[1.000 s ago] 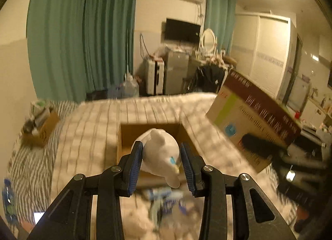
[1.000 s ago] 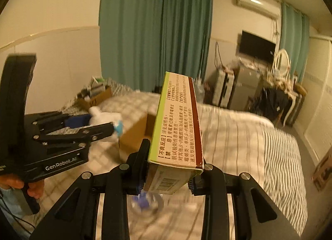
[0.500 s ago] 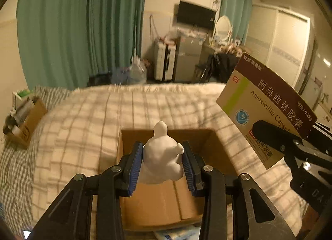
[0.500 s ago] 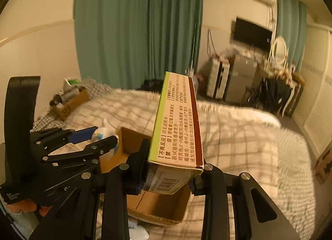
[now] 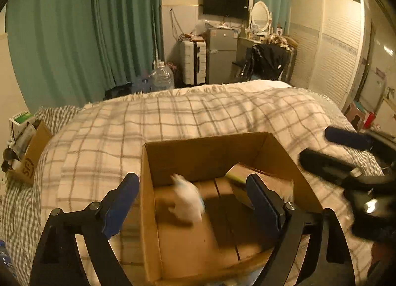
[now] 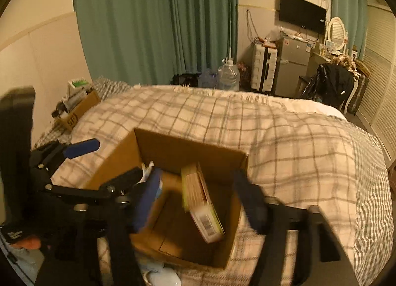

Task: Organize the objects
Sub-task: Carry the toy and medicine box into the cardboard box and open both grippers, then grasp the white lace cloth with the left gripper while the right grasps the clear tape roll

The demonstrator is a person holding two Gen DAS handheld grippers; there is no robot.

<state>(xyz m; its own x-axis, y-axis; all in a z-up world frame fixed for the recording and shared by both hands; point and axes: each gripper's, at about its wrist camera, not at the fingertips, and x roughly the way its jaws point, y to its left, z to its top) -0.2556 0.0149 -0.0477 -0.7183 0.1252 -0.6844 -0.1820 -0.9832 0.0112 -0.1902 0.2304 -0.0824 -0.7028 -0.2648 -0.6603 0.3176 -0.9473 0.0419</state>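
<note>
Inside the cardboard box (image 5: 212,202) on the bed (image 5: 222,113): white plush toy (image 5: 188,202) blurred near the left-centre of the floor, apparently mid-drop or just landed; medicine carton (image 6: 201,207) tilted on edge against the right side, barcode end down. Neither touching any jaws. Left gripper (image 5: 195,202) with jaws spread wide, released, straddling the box's left wall and interior. Right gripper (image 6: 200,202) likewise released, jaws wide apart above the box, blurred by motion.

Risks, judged only from this layout: carton leaning, not flat, so likely to topple onto the toy or block floor space for later items. Toy light and soft, could bounce or roll toward the carton. Left jaws close to the box wall; a careless pull-back could hook the rim and drag or tip the box on the soft plaid blanket (image 6: 284,137). Both grippers crowded over one opening, right one visible at the edge of the left view, so collision possible on withdrawal. More loose items just beside the box's near edge (image 6: 160,276), unclear what; easy to knock off the bed.
</note>
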